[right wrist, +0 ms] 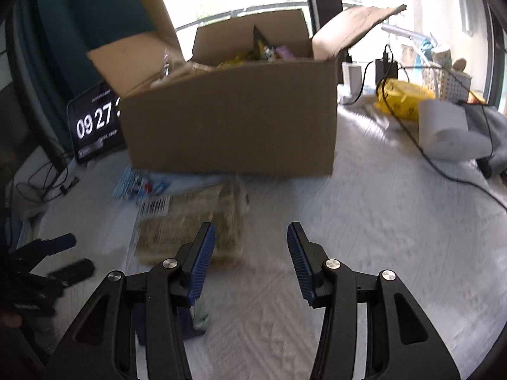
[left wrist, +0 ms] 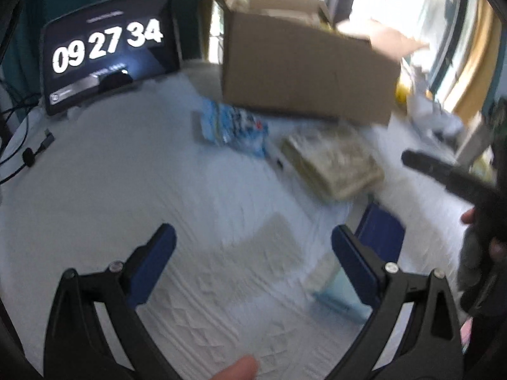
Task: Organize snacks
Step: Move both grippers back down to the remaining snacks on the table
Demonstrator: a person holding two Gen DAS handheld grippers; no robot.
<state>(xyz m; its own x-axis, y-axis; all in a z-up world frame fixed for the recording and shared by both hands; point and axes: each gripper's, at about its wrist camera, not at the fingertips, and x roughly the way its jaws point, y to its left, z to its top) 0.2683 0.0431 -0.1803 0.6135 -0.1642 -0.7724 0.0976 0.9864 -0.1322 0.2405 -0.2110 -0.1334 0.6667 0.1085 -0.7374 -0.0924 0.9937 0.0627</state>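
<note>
Grippers: left gripper point(left wrist: 253, 247) and right gripper point(right wrist: 251, 240) both spread, empty, above the surface point(right wrist: 364, 253); cardboard box point(right wrist: 228, 120) near its far edge.

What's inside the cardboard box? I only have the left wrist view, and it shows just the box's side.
Observer: The cardboard box is open, flaps up, with yellow and purple packets showing at the top.
Operator: Is my right gripper holding anything?
Observer: No. The right gripper is open and empty above the white cloth; the beige snack pack lies just ahead, to its left.
</note>
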